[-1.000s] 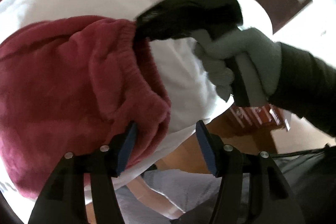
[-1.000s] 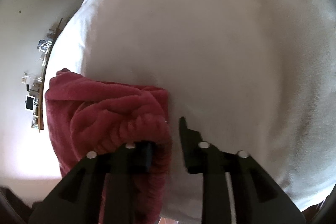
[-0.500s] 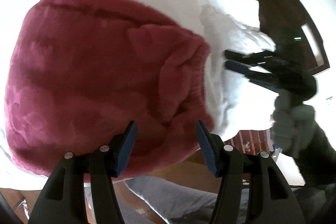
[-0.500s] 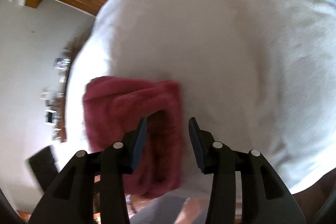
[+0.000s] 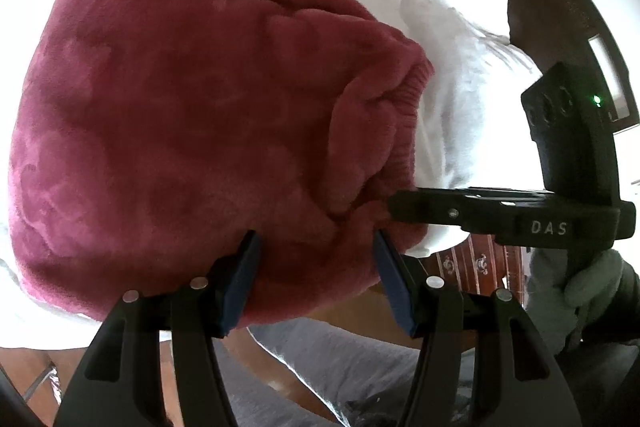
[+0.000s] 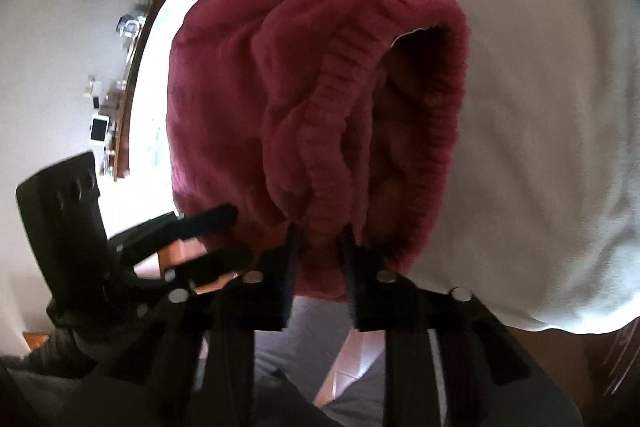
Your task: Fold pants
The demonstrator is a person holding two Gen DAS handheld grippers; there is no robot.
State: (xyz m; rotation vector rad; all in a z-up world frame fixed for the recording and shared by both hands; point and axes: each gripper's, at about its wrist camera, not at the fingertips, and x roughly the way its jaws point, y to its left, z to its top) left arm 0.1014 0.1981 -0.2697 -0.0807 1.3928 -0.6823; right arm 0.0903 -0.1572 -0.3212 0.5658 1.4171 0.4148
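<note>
Lettering "DAS" reads on your right gripper [image 5: 394, 205] body. It comes in level from the side, gloved hand [image 5: 576, 291] on the handle, fingers narrow, straddling the ribbed waistband [image 6: 328, 163]; clamped or not, can't tell. Your left gripper [image 5: 316, 279] is spread wide at the near edge of the maroon fleece pants [image 5: 192, 115], bundled on the white bedsheet [image 6: 540, 107].
</note>
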